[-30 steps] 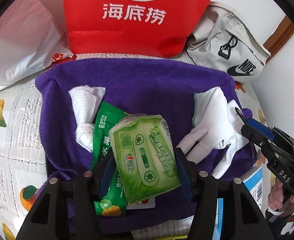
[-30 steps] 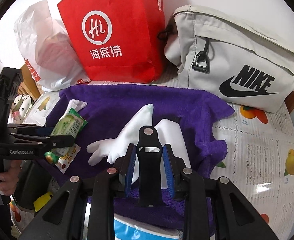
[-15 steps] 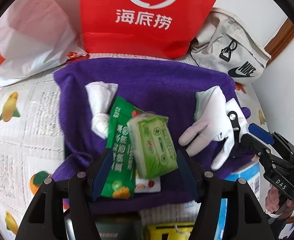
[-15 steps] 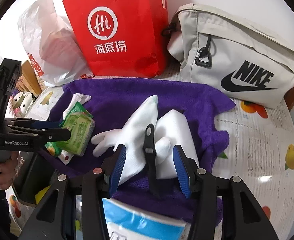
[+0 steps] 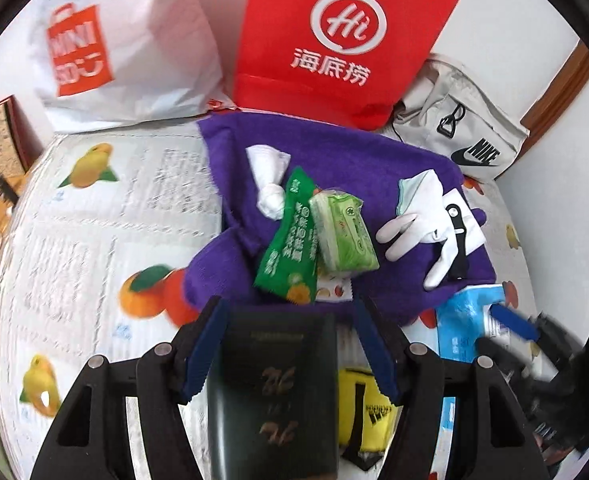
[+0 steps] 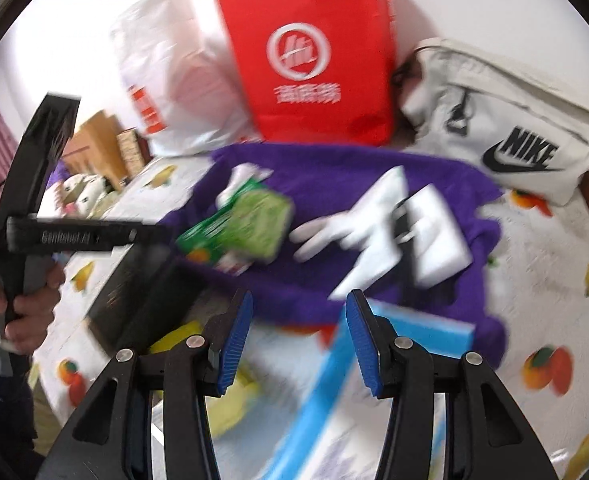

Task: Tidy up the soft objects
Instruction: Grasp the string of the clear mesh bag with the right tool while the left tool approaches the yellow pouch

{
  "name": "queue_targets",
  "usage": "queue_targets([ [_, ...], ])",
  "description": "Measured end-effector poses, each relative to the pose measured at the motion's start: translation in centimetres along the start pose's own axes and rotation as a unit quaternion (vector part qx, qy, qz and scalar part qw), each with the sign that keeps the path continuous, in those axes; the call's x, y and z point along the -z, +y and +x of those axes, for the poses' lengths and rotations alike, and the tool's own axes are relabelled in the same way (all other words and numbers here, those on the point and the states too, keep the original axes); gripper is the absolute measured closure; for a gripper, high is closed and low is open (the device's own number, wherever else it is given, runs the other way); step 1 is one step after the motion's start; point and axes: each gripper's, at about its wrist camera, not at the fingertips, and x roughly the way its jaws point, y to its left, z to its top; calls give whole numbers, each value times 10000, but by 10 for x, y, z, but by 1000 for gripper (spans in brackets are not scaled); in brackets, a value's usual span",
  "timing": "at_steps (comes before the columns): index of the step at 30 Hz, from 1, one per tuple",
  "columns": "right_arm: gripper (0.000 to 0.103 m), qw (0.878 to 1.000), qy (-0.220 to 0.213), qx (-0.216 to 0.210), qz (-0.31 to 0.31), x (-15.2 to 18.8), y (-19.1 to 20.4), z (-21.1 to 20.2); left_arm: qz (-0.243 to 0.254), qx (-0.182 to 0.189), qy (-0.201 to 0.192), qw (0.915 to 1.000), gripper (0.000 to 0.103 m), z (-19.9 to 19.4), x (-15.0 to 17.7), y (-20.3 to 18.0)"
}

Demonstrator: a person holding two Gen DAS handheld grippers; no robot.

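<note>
Both tongs spread, gripping nothing: left gripper (image 5: 288,344), right gripper (image 6: 298,340). Ahead on purple towel (image 5: 334,152): tissue pack (image 5: 344,236), white glove (image 5: 418,220). Likely placed; dark box (image 5: 274,392) nearest left, apparently pending.

Counts, both views:

- Grippers: 2, the left gripper (image 5: 288,344) and right gripper (image 6: 298,338), 2 blue-padded fingers ea.
- Purple towel (image 5: 334,160): 1.
- White gloves (image 5: 418,216): looks like 2, overlapping, can't be sure.
- Black clip (image 5: 456,236): 1.
- Green tissue pack (image 5: 342,236): 1.
- Green snack packet (image 5: 290,252): 1.
- White knotted cloth (image 5: 268,182): 1.
- Bags along the wall, 3: red Haidilao paper bag (image 5: 334,44), white Miniso plastic bag (image 5: 122,48), Nike bag (image 5: 462,136).
- Blue box (image 5: 466,320): 1.
- Black box (image 5: 274,392): 1.
- Yellow Adidas item (image 5: 368,412): 1.
</note>
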Motion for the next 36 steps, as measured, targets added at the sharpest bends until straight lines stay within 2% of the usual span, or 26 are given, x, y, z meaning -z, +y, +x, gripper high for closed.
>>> queue_targets([
  [1,54,10000,-39,-34,-45,6,6,-2,-20,83,-51,10000,39,-5,0,0],
  [3,44,9997,44,-116,-191,18,20,-1,-13,198,-204,9996,39,-19,4,0],
  [7,41,9987,234,-206,-411,39,43,3,167,53,-359,9992,39,-33,16,-1],
  [9,36,9979,341,-252,-493,48,52,7,165,56,-351,9992,39,-37,23,3],
  [12,36,9961,524,-190,-681,61,69,20,76,114,-338,9993,39,-42,34,12],
  [15,37,9939,604,114,-912,72,81,30,4,91,-304,9995,39,-43,45,21],
  [16,41,9935,578,182,-962,75,84,30,-8,85,-286,9996,39,-43,48,23],
  [18,70,9929,658,182,-972,83,88,31,-34,75,-244,9997,39,-43,54,27],
  [22,91,9940,711,38,-835,97,87,26,-28,88,-210,9997,39,-45,65,30],
  [28,96,9941,814,-302,-655,117,90,12,71,103,-159,9998,39,-50,86,25],
  [36,96,9959,607,-344,-573,144,93,-19,255,208,163,9993,39,-36,130,4],
])
